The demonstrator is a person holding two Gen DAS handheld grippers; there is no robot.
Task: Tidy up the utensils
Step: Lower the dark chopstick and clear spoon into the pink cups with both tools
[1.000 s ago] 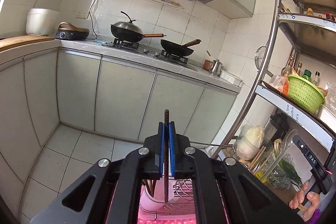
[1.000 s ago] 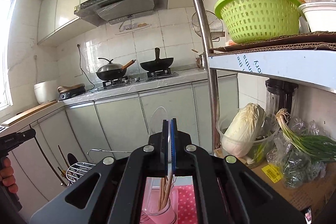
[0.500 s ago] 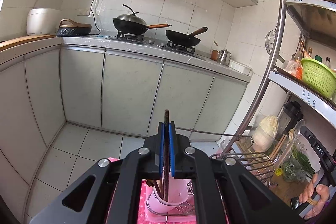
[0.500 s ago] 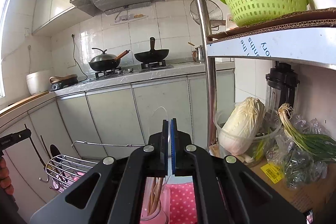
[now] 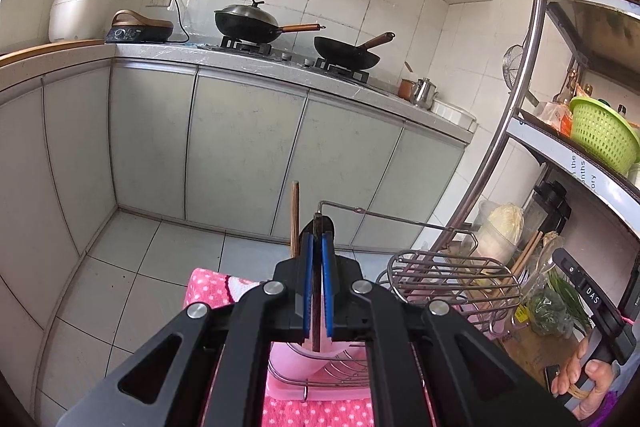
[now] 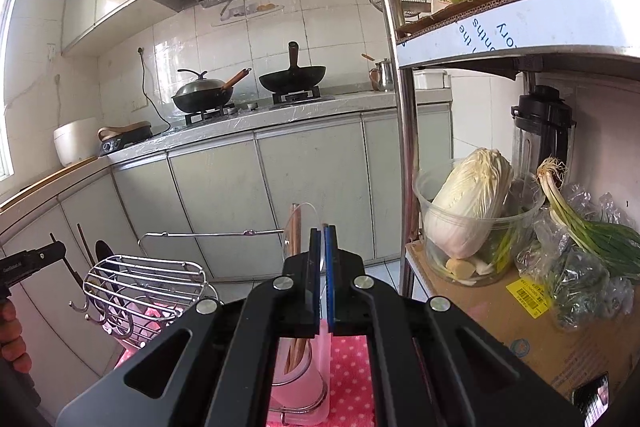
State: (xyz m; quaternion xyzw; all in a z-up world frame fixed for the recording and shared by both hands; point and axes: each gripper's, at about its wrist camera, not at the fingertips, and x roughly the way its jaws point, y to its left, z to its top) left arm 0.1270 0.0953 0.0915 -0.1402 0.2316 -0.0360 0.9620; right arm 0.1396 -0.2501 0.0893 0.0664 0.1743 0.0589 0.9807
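The left tongs (image 5: 316, 243) hide most of the dark stick (image 5: 316, 323) clamped in them. The pink cup (image 6: 296, 383) below the right tongs (image 6: 322, 239) is half covered. The right hand (image 5: 592, 383) is cut off.

Utensils at pink holder, two in grip.
Dark wooden utensil (image 5: 316, 291) upright, clamped over pink holder (image 5: 298, 359); clear plastic spoon (image 6: 305, 223) upright above chopsticks (image 6: 295, 353) standing inside.

Shiny wire metal rack (image 5: 452, 279), dotted pink cloth (image 5: 212, 287), wooden chopsticks (image 6: 295, 227).
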